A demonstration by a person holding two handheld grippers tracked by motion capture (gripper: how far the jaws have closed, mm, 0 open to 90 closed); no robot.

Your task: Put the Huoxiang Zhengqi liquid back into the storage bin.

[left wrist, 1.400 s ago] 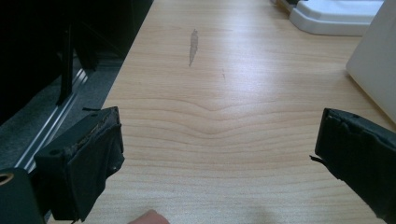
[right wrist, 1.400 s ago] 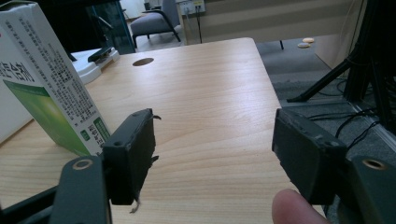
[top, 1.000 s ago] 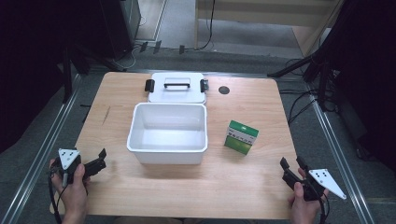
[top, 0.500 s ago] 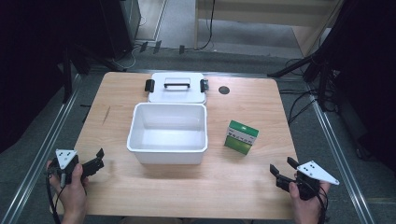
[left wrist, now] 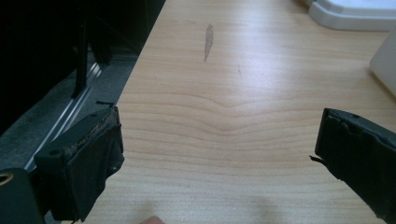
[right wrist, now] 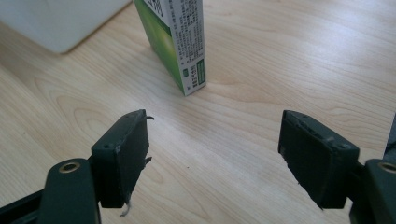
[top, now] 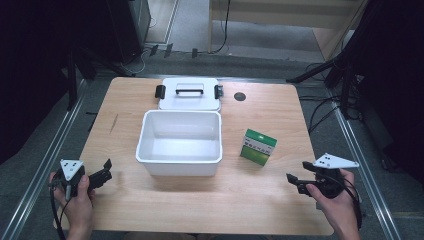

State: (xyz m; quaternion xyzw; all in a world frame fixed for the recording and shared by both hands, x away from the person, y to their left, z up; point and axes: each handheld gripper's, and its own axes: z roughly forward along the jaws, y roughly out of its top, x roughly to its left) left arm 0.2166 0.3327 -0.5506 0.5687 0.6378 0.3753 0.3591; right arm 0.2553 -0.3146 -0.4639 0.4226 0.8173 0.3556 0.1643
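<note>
Right gripper [top: 295, 181] at lower right of the high view, jaws spread with nothing between, having just been opening; green box [top: 258, 146] upright on the table [top: 280, 112], up and left of it, well apart; in the right gripper view, green box [right wrist: 175, 42] at upper centre beyond the jaws.

Lid [top: 189, 93] behind tub [top: 181, 144]; carton [top: 258, 146] right of tub.
</note>
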